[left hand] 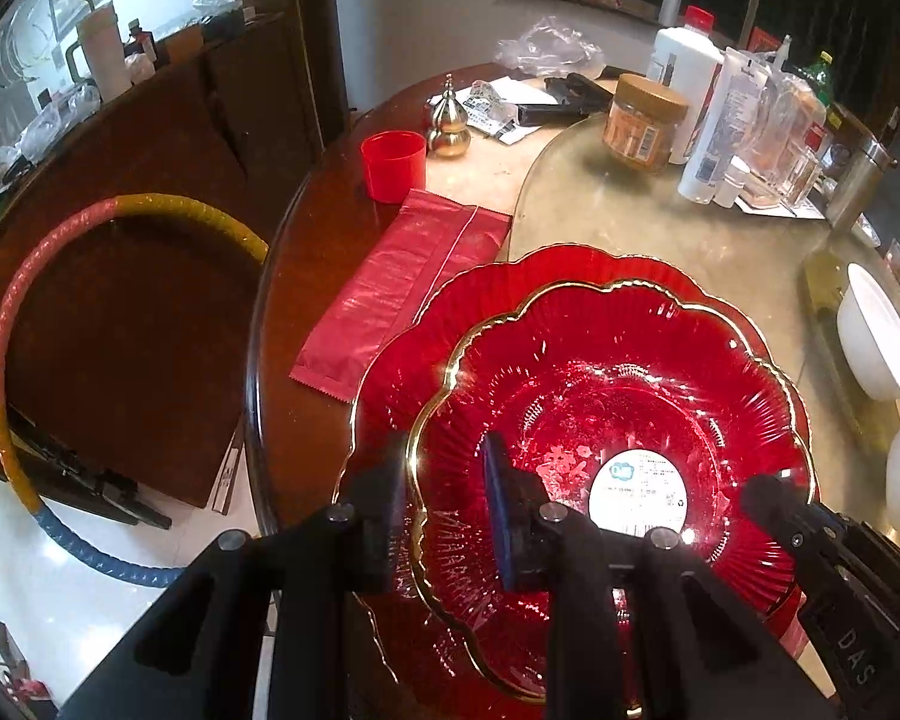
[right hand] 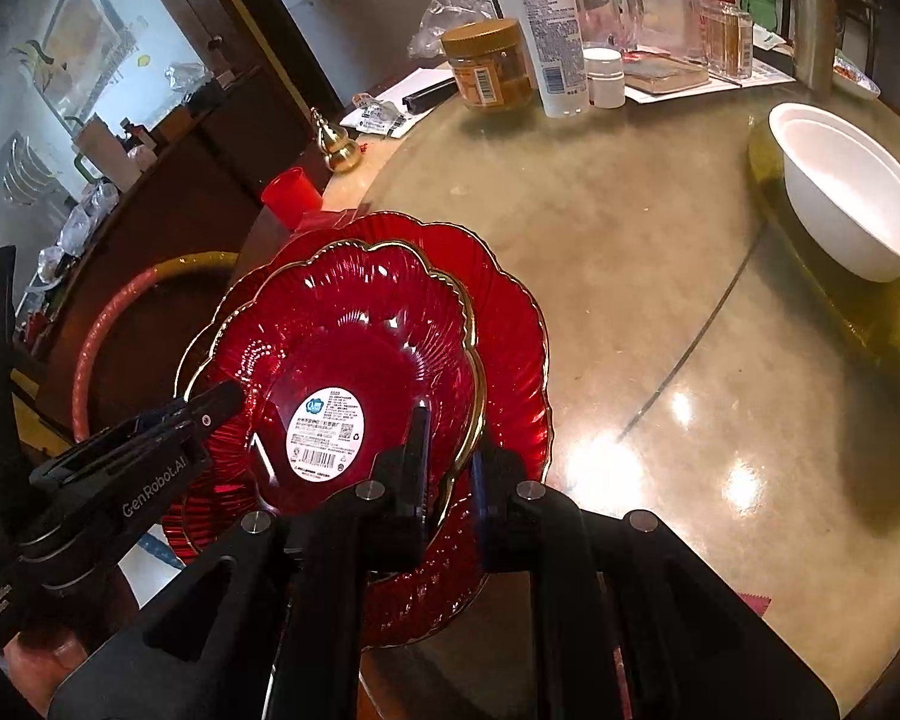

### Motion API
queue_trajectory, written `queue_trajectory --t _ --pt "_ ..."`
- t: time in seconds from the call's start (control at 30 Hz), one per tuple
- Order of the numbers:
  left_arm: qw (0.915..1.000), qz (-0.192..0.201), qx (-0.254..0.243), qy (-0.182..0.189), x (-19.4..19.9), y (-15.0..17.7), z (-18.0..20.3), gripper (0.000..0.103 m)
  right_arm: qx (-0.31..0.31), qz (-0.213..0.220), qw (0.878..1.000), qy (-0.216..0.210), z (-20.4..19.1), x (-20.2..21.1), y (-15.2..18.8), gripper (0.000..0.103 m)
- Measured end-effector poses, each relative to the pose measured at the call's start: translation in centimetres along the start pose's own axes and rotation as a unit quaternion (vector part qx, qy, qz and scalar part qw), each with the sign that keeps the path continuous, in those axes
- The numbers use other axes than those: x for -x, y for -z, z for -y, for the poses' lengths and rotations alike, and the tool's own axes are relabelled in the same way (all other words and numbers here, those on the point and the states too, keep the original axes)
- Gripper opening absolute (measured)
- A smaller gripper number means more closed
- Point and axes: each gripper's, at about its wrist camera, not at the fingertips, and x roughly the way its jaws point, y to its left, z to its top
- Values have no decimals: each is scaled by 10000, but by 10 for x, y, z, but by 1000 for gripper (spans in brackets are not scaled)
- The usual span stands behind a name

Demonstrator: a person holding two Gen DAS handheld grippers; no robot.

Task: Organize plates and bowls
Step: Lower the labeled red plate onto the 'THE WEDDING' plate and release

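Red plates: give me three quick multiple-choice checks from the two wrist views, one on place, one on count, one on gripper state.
1. Where does the small red plate lie?
A. on the larger red plate
B. inside a white bowl
C. on the floor

2. How many red plates are stacked?
A. one
B. two
C. four

3. What is the right hand-held gripper doing?
A. hanging open over the jar
B. clamped on the small plate's gold rim
C. holding the red cup

Answers:
1 A: its scalloped gold rim sits within the bigger plate's outline in both views.
2 B: two nested rims show, one plate bearing an oval label.
3 B: one finger is inside the rim and one outside, closed on it. The left hand-held gripper straddles the opposite rim.
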Motion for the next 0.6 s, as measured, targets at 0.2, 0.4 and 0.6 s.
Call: queue_trajectory --t 0.2,0.4,0.6 --pt "10000 21 -36 -56 0 1 4 29 60 0 10000 57 -3 -1 0 14" --pt "9996 259 -82 -52 15 0 7 68 153 66 9998 63 -6 4 1 16" --pt "9981 598 76 -96 34 -3 2 76 159 364 9992 86 -4 17 0 19"
